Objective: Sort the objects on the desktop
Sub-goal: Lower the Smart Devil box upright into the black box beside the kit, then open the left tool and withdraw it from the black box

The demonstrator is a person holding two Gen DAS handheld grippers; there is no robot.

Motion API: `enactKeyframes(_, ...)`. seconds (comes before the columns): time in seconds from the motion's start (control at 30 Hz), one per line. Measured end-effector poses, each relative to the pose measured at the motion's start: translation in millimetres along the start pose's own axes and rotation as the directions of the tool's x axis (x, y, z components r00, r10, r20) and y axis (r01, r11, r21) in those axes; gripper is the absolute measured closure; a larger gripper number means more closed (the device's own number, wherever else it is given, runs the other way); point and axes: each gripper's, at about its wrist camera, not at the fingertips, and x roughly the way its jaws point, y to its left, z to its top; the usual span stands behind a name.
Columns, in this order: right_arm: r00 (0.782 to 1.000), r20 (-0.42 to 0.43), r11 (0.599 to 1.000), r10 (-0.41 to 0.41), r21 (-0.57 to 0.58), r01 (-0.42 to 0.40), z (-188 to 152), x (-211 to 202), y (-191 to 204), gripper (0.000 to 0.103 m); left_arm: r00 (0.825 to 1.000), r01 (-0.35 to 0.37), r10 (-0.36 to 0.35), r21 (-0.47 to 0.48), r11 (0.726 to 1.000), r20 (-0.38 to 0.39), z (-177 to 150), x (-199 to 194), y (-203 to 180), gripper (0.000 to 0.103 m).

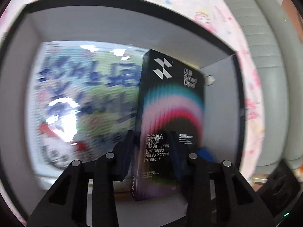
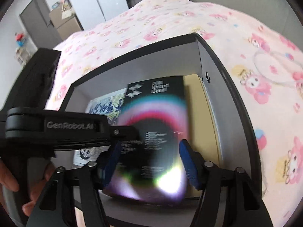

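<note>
The black screen-protector box (image 1: 170,124) stands tilted inside my grey open box (image 1: 117,30), at centre right of the left view, leaning over a blurred blue-lettered packet (image 1: 85,102). My left tongs (image 1: 151,141) sit at its lower end, one finger on each side; blur hides whether the pads press it, so I cannot tell if they pinch. The right view shows the same screen-protector box (image 2: 155,117) from above, between my spread right tongs (image 2: 149,158), whose blue pads (image 2: 189,166) stand clear of it. Only there do I see a cream sheet (image 2: 197,102) beside it, the other tool's black body at left, and the pink patterned bedsheet (image 2: 246,47) around the box.
</note>
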Motion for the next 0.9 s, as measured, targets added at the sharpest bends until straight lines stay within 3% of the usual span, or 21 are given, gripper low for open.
enactKeyframes(0.1, 1.0, 0.025, 1.0, -0.019, 0.011, 0.019, 0.2, -4.4, -0.5, 0.046, 0.996, 0.074, -0.075, -0.037, 0.997, -0.039, 10.4, 12.6, 3.0, 0.067)
enactKeyframes(0.23, 1.0, 0.003, 1.0, -0.02, 0.008, 0.02, 0.1, 1.8, -2.5, 0.049, 0.993, 0.106, -0.108, -0.049, 0.993, -0.036, 12.0, 6.8, 15.6, 0.068)
enactKeyframes(0.43, 1.0, -0.013, 1.0, -0.003, -0.016, 0.003, -1.9, 6.7, 3.6, 0.049, 0.996, -0.07, 0.067, 0.055, 0.996, 0.062, -1.9, -38.4, 26.1, 0.064)
enactKeyframes(0.53, 1.0, 0.008, 1.0, 0.014, -0.016, -0.014, -2.6, 3.9, 4.8, 0.049, 0.976, -0.187, 0.174, 0.092, 0.978, 0.132, -9.6, -55.6, 31.6, 0.064)
enactKeyframes(0.63, 1.0, 0.022, 1.0, -0.008, -0.024, 0.009, -4.4, 0.0, 5.7, 0.049, 0.949, -0.293, 0.28, 0.081, 0.953, 0.144, -21.6, -54.5, 40.3, 0.064)
enactKeyframes(0.77, 0.995, -0.029, 0.994, -0.095, -0.061, 0.093, 4.7, 27.8, 23.4, 0.049, 0.947, -0.31, 0.302, 0.065, 0.949, 0.106, -48.2, -45.7, 55.6, 0.064)
enactKeyframes(0.9, 0.997, -0.06, 0.998, -0.041, -0.048, 0.038, 8.7, 32.7, 25.1, 0.048, 0.97, -0.235, 0.231, 0.042, 0.971, 0.08, -58.6, -54.2, 58.5, 0.063)
